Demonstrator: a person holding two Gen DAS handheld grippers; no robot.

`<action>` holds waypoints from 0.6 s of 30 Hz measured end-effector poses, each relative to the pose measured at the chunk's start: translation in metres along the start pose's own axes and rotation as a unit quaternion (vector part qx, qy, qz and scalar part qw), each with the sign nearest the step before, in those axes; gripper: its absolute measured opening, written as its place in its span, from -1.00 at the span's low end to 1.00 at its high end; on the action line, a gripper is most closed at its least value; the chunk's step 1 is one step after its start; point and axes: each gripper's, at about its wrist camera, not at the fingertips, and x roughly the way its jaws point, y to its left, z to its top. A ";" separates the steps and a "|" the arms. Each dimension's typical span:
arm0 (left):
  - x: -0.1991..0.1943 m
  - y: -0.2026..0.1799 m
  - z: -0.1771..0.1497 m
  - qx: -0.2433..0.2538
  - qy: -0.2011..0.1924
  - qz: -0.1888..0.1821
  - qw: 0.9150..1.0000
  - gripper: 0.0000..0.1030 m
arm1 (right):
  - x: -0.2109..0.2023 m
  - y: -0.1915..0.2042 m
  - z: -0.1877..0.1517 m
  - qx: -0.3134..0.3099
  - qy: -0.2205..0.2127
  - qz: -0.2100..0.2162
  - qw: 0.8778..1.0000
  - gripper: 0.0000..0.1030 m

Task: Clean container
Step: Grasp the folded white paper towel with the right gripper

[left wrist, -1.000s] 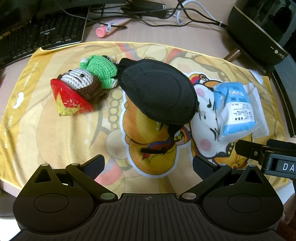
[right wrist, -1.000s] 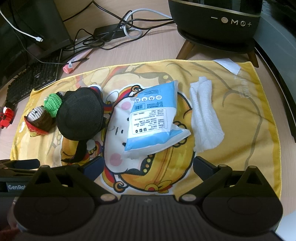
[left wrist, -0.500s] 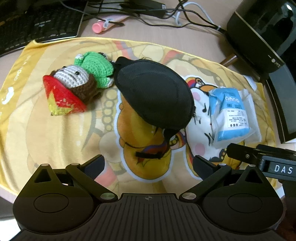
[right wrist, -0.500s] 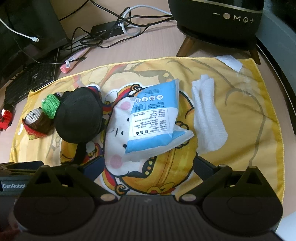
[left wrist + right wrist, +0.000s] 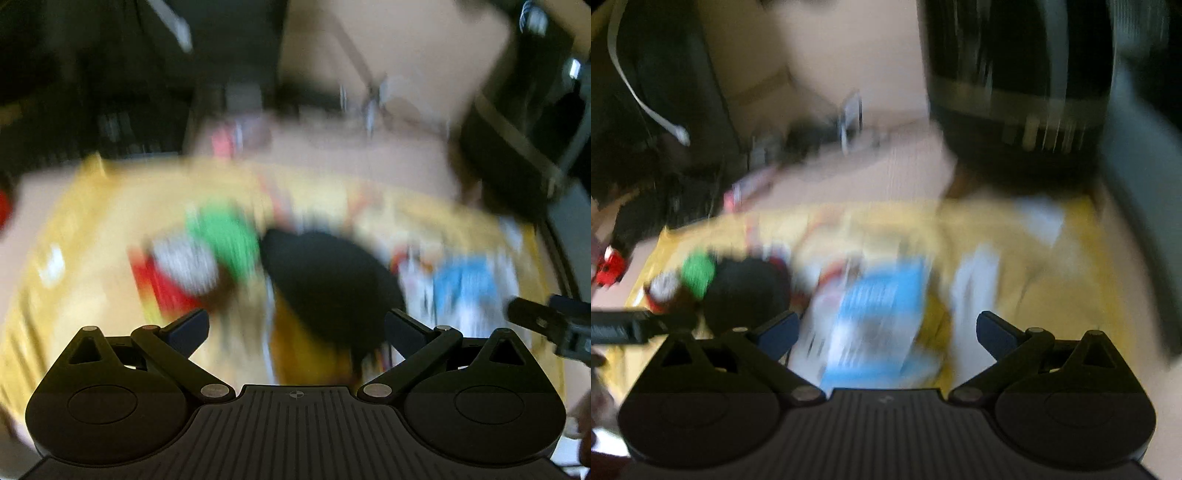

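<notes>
— Two sets of tongs, and how do they stand?

— Both spread wide with nothing between their tips. The left tongs (image 5: 297, 328) hang above the near edge of the yellow cloth (image 5: 92, 236), and the right tongs (image 5: 888, 328) do the same further along it. Each view is heavily smeared, so fine detail is lost.

— Where is the thing to be cleaned?

— The black pouch (image 5: 328, 280) lies on the yellow cloth, about in the middle of it, just ahead of the left tongs and nearer their right finger. From the right wrist it shows as a dark round shape (image 5: 746, 291) toward the left end of the cloth. Whether it is open or zipped, I cannot tell.

— What lies around the pouch?

— On one side, touching or nearly touching it, a crocheted toy (image 5: 207, 258) in green, white, brown and red. On the other side a blue and white packet (image 5: 875, 317), flat on the cloth, and just beyond that a white tissue (image 5: 975, 288).

— And off the cloth?

— The cloth rests on a pale tabletop (image 5: 871, 177). Behind its far edge stands a big dark round appliance (image 5: 1019, 92), and toward the other far corner there are cables and a pink object (image 5: 225, 144), too blurred to name.
</notes>
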 end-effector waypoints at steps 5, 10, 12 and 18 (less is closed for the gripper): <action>0.000 -0.013 0.014 0.034 -0.044 -0.040 0.998 1.00 | -0.006 -0.023 0.034 0.008 -0.044 0.042 0.998 1.00; 0.001 -0.025 0.028 0.067 -0.087 -0.079 0.991 1.00 | 0.031 -0.049 0.016 0.067 0.027 0.039 0.997 0.68; 0.003 -0.031 0.026 0.075 -0.091 -0.100 0.988 1.00 | 0.038 -0.053 0.006 0.057 0.037 -0.003 0.998 0.36; 0.024 -0.063 0.007 0.137 -0.024 -0.139 0.981 1.00 | 0.064 -0.061 -0.017 0.050 0.083 -0.022 0.995 0.19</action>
